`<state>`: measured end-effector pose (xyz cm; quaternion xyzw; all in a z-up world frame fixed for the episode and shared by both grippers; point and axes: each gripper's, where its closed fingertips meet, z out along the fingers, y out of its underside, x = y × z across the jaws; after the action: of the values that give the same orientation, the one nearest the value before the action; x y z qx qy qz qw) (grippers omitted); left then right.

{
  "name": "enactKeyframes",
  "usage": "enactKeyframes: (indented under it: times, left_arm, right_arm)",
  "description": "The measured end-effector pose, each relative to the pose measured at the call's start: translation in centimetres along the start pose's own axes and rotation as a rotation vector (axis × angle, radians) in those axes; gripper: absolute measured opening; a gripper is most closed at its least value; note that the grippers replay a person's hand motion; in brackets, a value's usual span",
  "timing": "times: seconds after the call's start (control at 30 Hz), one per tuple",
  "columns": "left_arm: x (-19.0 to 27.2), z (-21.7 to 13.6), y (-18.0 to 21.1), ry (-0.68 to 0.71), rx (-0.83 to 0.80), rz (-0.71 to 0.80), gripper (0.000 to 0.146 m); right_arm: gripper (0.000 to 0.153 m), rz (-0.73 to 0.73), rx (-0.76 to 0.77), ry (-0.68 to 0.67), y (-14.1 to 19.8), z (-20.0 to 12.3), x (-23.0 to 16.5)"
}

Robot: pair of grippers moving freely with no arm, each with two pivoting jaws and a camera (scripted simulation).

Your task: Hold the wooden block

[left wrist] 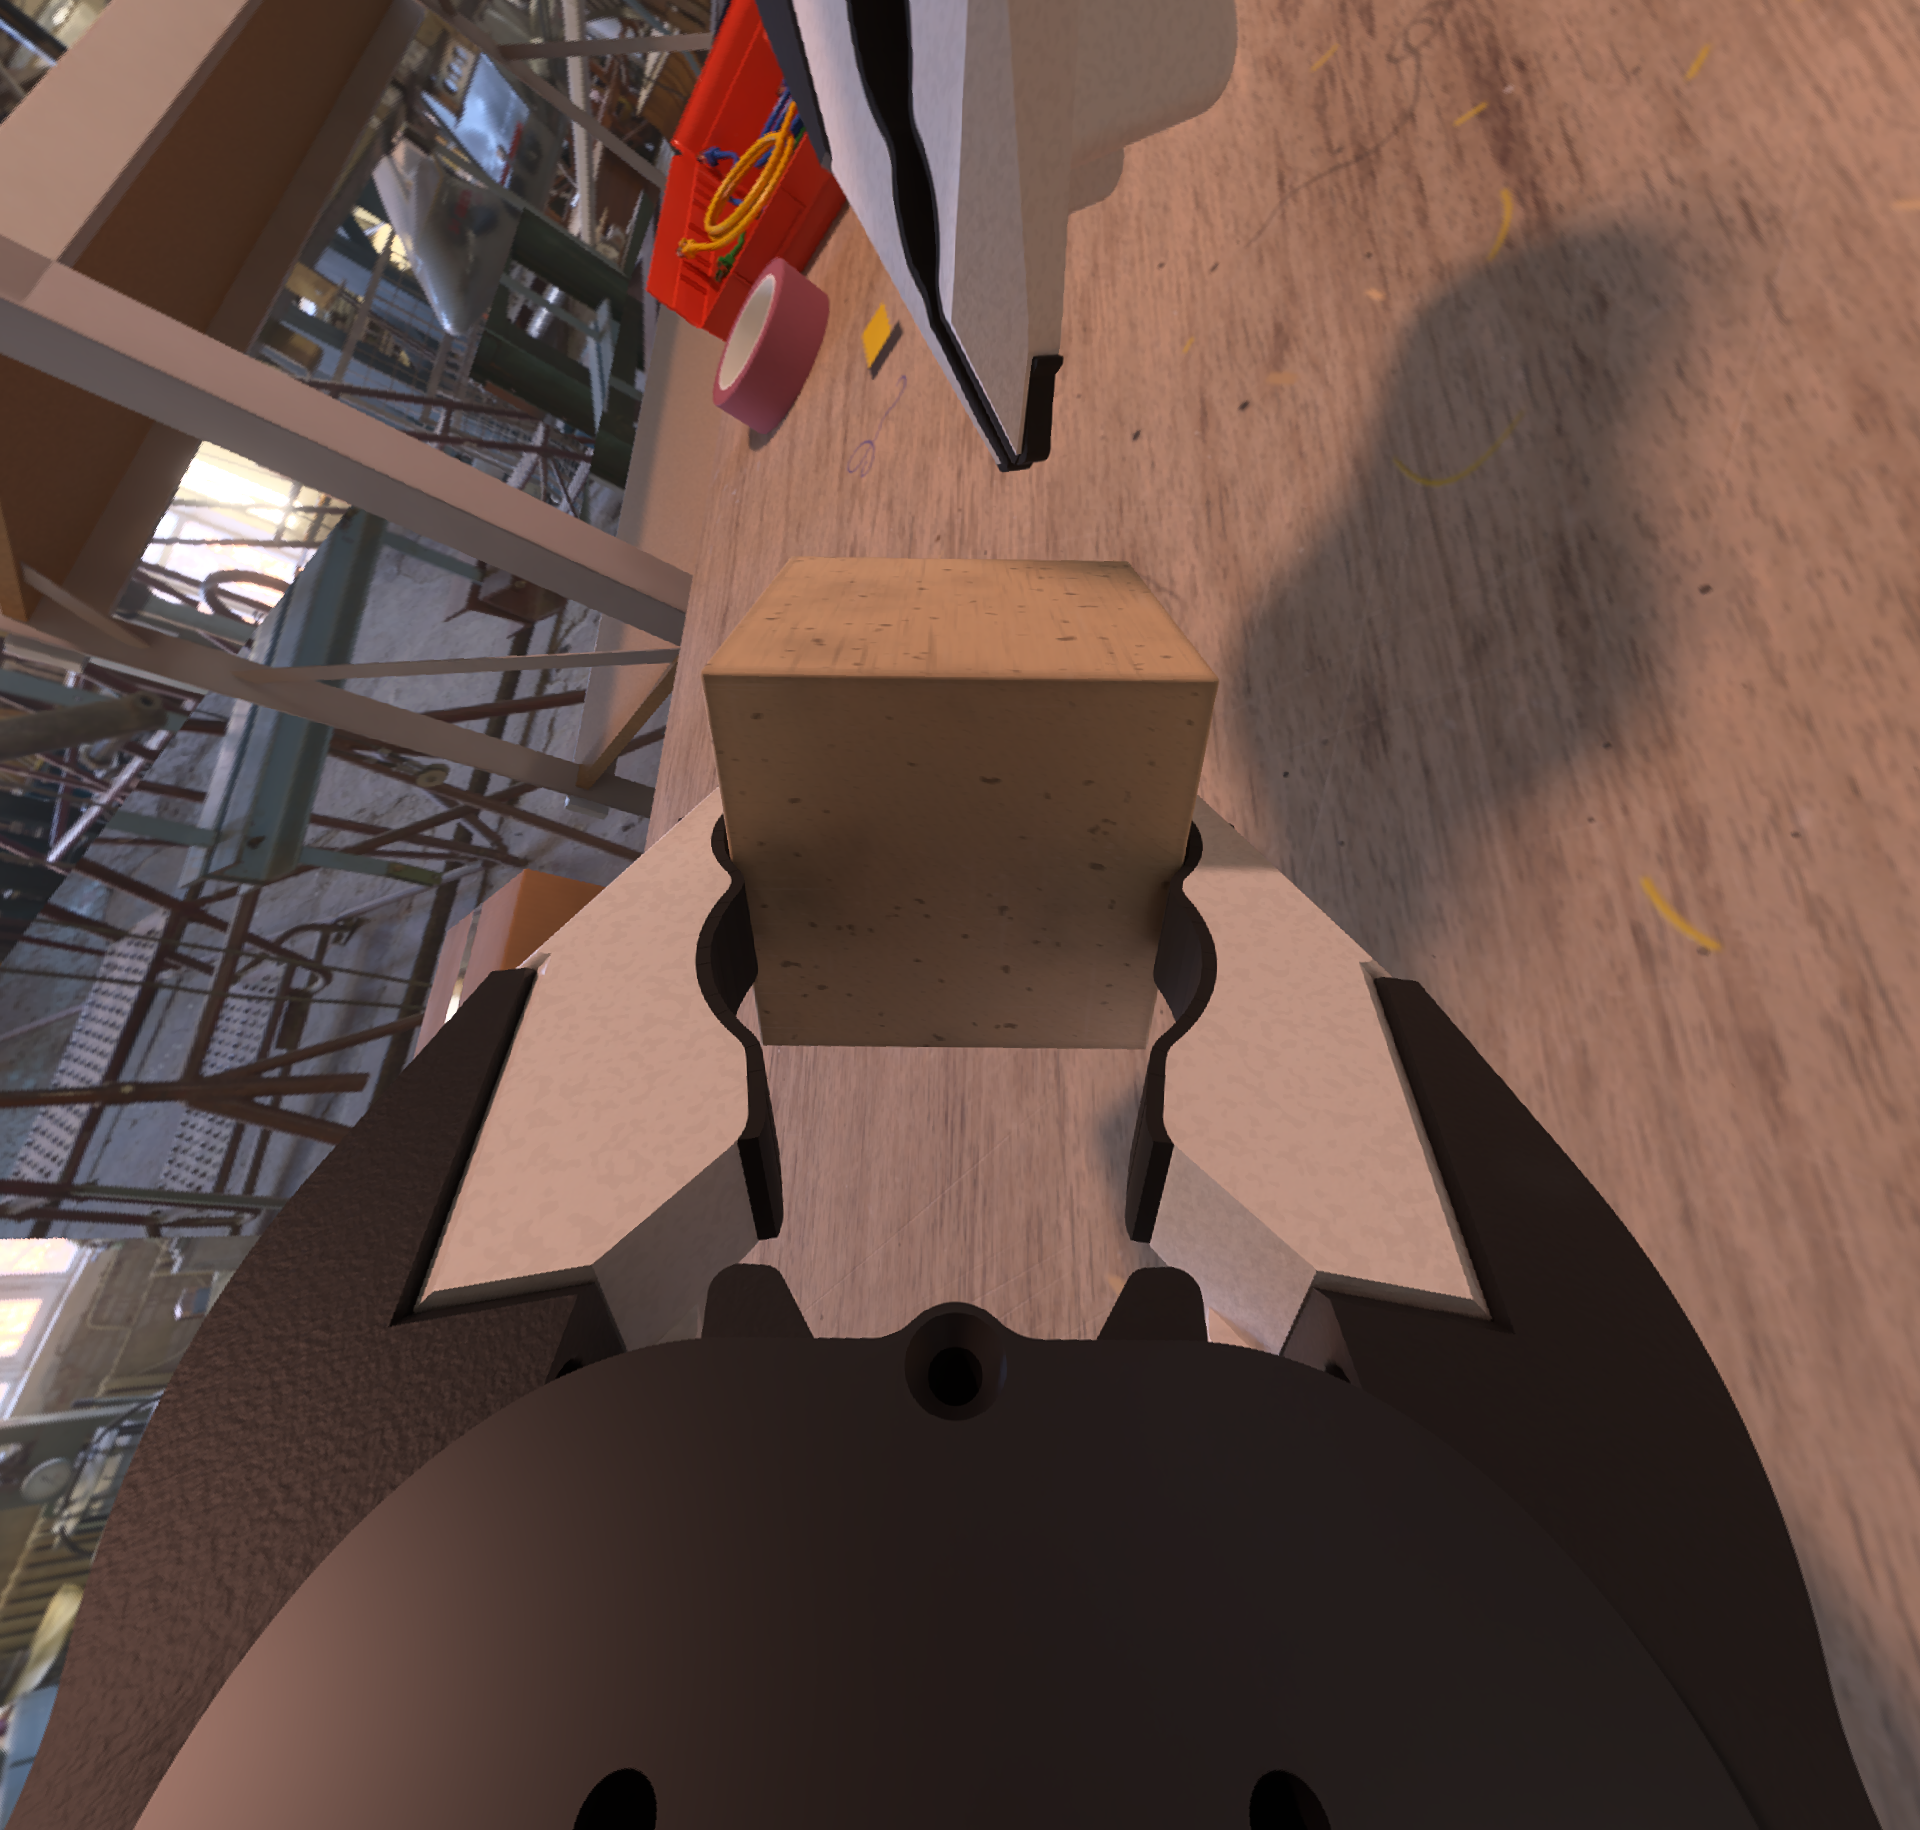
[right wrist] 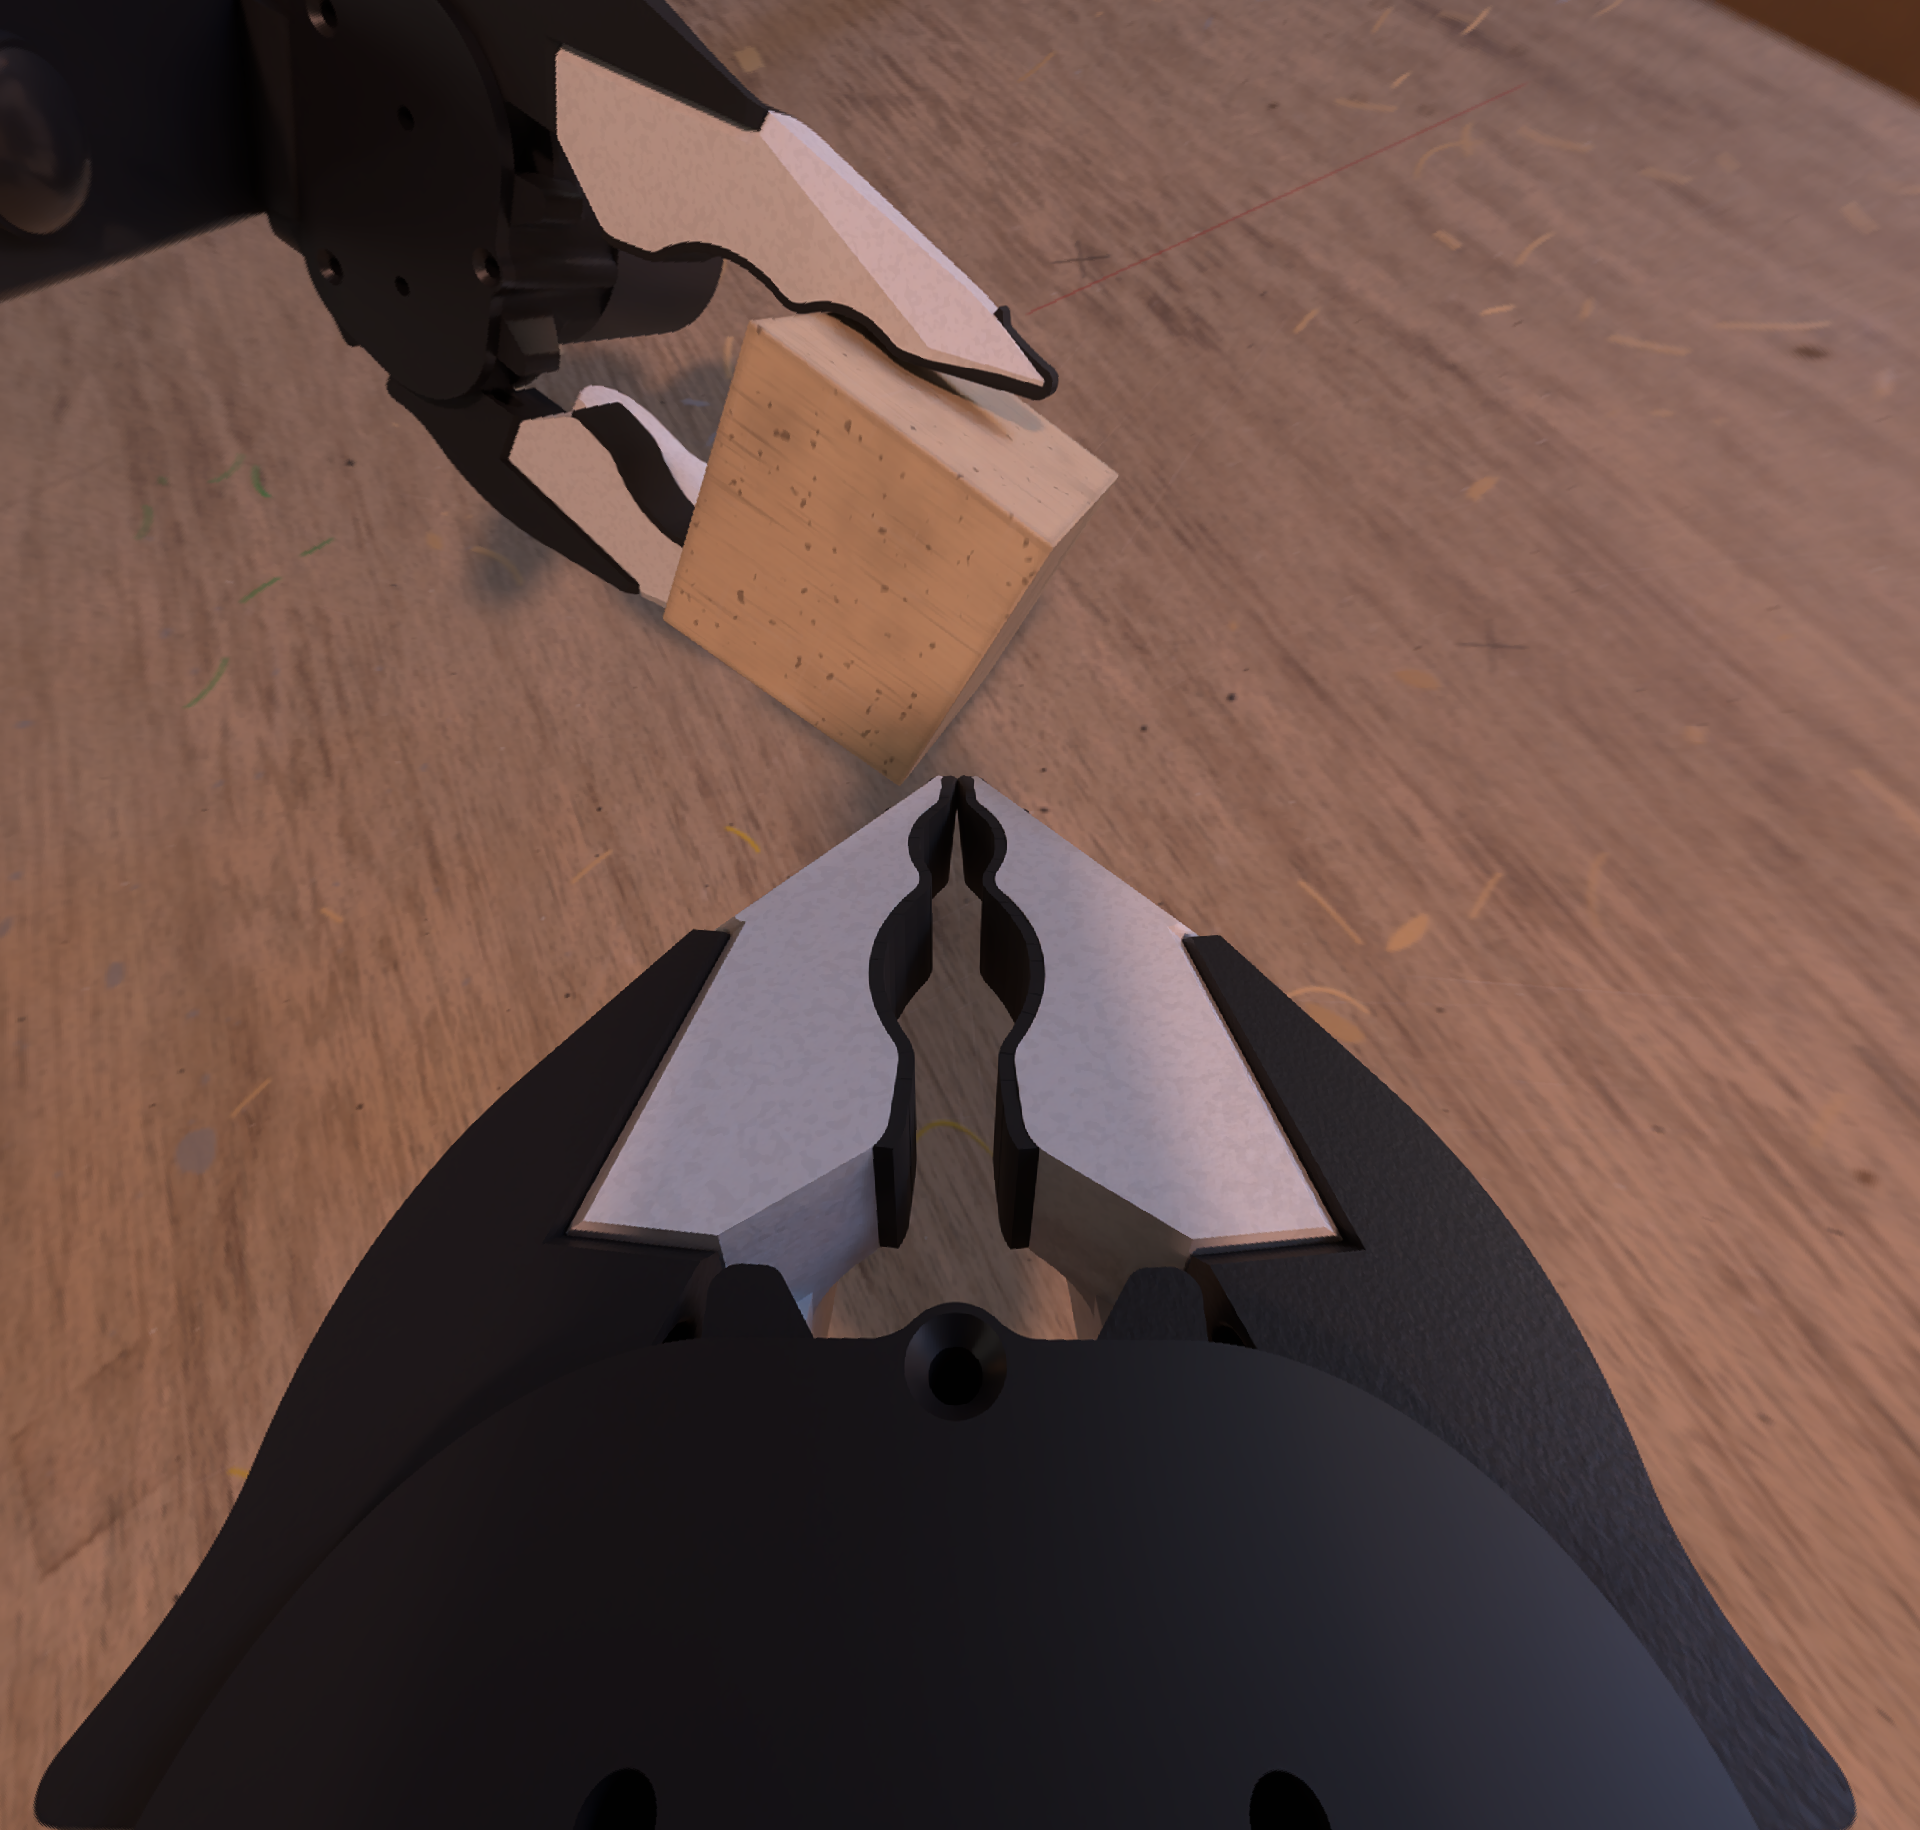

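left gripper [left wrist: 956,835] clamped on the wooden block [left wrist: 956,845], one finger pressed to each of two opposite faces. the block sits deep between the fingers, its near face back by the curved notches of the pads, its far half projecting past the fingertips. in the right wrist view the block [right wrist: 862,544] appears tilted and seems clear of the wooden tabletop [right wrist: 1455,637], with a faint shadow beneath it, though the lift cannot be confirmed from the left wrist view.

right gripper [right wrist: 954,788] closed and empty, tips together, pointing at 12 o'clock toward the block's lowest corner, just beside it and not touching. from the left wrist view the right gripper [left wrist: 1023,409] enters from 12 o'clock, its tip near the block's far edge.

judgement: the step in hand is keeping the grasp. do it well by holding the squeeze even, keeping both pads flat on the faces so the block does not pivot, and keeping the right gripper from nudging the corner.

background, at 11 o'clock in the left wrist view: pink tape roll [left wrist: 771,341], red bin [left wrist: 743,175] holding coiled cords.
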<state>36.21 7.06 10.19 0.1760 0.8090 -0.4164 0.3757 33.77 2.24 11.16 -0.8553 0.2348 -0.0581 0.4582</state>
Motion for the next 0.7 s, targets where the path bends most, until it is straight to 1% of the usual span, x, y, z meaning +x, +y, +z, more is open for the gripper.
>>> enactKeyframes:
  times: [0.03, 0.07, 0.17, 0.23, 0.27, 0.3, 0.33, 0.37, 0.43, 0.53, 0.57, 0.6, 0.63, 0.7]
  left_arm:
    - [-0.3, 0.0, -0.1, -0.005, 0.002, -0.009, 0.078]
    - [-0.5, 0.0, -0.3, -0.004, 0.005, -0.01, 0.078]
    - [-1.0, -0.2, -0.7, -0.04, 0.017, 0.029, 0.078]
    - [-0.9, -0.3, -0.7, -0.039, 0.012, 0.067, 0.078]
    - [-0.7, -0.3, -0.6, -0.031, 0.006, 0.074, 0.078]
    - [-0.6, -0.2, -0.4, -0.029, -0.001, 0.078, 0.078]
    - [-0.4, 0.0, -0.2, -0.02, -0.009, 0.075, 0.078]
    - [-0.1, 0.2, 0.1, -0.005, -0.017, 0.06, 0.078]
    - [-0.1, 0.7, 0.6, 0.003, -0.039, 0.018, 0.078]
    - [-0.1, 1.0, 1.1, 0.043, -0.055, -0.046, 0.078]
    - [-0.1, 1.0, 1.1, 0.057, -0.052, -0.062, 0.078]
    - [0.0, 1.0, 1.1, 0.071, -0.048, -0.082, 0.078]
    - [0.0, 0.9, 1.3, 0.084, -0.052, -0.101, 0.078]
    - [-0.3, 0.8, 1.7, 0.081, -0.065, -0.12, 0.078]
  right_arm:
    - [0.0, -0.013, -0.004, 0.022, -0.3, -0.2, 0.1]
    - [0.0, -0.01, -0.011, 0.016, -0.5, -0.4, 0.0]
    - [0.002, 0.089, 0.027, -0.065, -0.9, -0.9, -0.2]
    - [0.013, 0.191, -0.009, -0.156, 0.0, -0.6, -0.6]
    - [0.015, 0.238, -0.032, -0.181, 0.4, -0.3, -0.6]
    - [0.013, 0.28, -0.04, -0.196, 0.6, 0.0, -0.6]
    - [0.005, 0.308, -0.049, -0.199, 1.0, 0.3, -0.4]
    - [0.0, 0.294, -0.063, -0.172, 1.3, 0.5, -0.1]
    - [0.0, 0.23, -0.066, -0.073, 1.3, 0.6, 0.8]
    - [0.001, 0.144, -0.049, -0.012, 1.2, 0.4, 1.4]
    - [0.009, 0.109, -0.03, 0.028, 1.0, 0.1, 2.1]
    - [0.022, 0.073, -0.003, 0.082, 0.8, -0.5, 2.8]
    - [0.029, 0.041, 0.034, 0.116, 0.5, -1.4, 3.2]
    - [0.031, 0.008, 0.14, 0.132, -0.6, -3.2, 3.2]
